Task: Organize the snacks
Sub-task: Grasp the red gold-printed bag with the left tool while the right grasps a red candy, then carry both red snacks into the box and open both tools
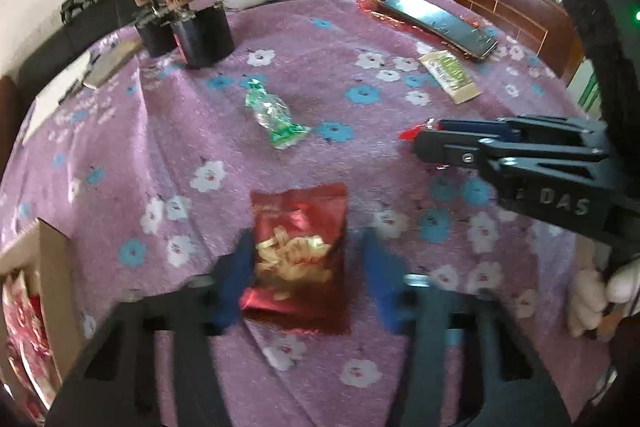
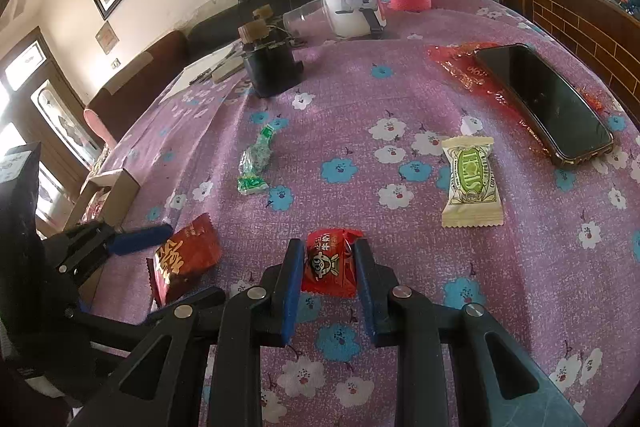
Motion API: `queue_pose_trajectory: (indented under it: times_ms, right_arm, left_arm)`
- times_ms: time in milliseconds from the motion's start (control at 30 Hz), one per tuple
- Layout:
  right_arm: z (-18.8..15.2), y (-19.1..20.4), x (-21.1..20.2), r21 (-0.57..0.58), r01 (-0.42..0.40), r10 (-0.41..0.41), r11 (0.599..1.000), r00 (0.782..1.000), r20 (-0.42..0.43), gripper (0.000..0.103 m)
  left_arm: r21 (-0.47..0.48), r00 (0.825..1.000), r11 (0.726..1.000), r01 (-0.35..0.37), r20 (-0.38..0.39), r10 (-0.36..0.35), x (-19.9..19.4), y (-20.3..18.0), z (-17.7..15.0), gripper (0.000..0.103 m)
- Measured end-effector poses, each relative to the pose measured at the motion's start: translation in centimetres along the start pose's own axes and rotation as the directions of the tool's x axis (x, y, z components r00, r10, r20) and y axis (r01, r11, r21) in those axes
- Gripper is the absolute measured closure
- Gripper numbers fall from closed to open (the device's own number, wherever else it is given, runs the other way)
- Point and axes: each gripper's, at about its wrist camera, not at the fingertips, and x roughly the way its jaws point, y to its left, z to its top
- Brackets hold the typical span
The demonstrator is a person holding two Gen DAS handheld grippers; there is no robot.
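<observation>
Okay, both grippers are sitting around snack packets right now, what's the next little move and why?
Probably close both grippers. The right gripper has its open fingers on either side of the small red candy packet, and the left gripper likewise brackets the dark red snack bag. Both packets lie flat on the floral tablecloth, ungripped; the cardboard box waits at left.

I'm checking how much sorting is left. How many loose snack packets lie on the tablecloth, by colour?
Red: 2, the chip packet between the left gripper fingers and the small candy between the right gripper fingers.
Green: 1, the crinkled wrapper.
Cream: 1, the pillow pack.
Total: 4
</observation>
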Motion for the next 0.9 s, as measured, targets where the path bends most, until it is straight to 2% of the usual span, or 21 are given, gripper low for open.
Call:
queue_pose_trajectory:
  times_ms: [167, 267, 333, 467, 600, 767, 900]
  right_arm:
    - [0.0, 0.0, -0.2, -0.001, -0.008, 0.008, 1.0, 1.0, 0.009, 0.076]
    - [0.0, -0.1, -0.8, 0.004, -0.024, 0.024, 1.0, 0.999, 0.039, 0.076]
    - [0.0, -0.2, -1.2, 0.008, -0.028, 0.028, 1.0, 0.998, 0.06, 0.076]
    - [0.1, -0.2, -1.7, 0.006, -0.034, 0.033, 0.999, 0.996, 0.084, 0.076]
    - [0.1, -0.2, -1.7, 0.006, -0.03, 0.03, 1.0, 0.996, 0.087, 0.076]
    - [0.0, -0.4, -1.8, 0.014, -0.023, 0.022, 1.0, 0.996, 0.092, 0.076]
    - [-0.1, -0.3, -1.8, 0.009, -0.013, 0.012, 1.0, 0.995, 0.096, 0.076]
  left_arm:
    - [-0.022, 1.0, 1.0, -0.018, 0.002, 0.018, -0.6, -0.2, -0.5, 0.066]
    - [-0.089, 1.0, 0.996, 0.025, 0.018, -0.023, -2.0, 0.5, -1.0, 0.066]
    - [-0.14, 0.998, 0.988, 0.057, 0.044, -0.051, -3.5, 1.0, -1.6, 0.066]
    - [-0.206, 0.993, 0.975, 0.08, 0.102, -0.06, -6.7, 2.0, -3.2, 0.066]
    - [-0.28, 0.988, 0.957, 0.073, 0.154, -0.03, -9.8, 3.9, -5.6, 0.066]
    - [-0.402, 0.985, 0.916, 0.018, 0.162, 0.051, -12.4, 7.9, -9.1, 0.066]
    - [-0.52, 0.982, 0.854, -0.013, 0.152, 0.108, -13.9, 11.8, -12.7, 0.066]
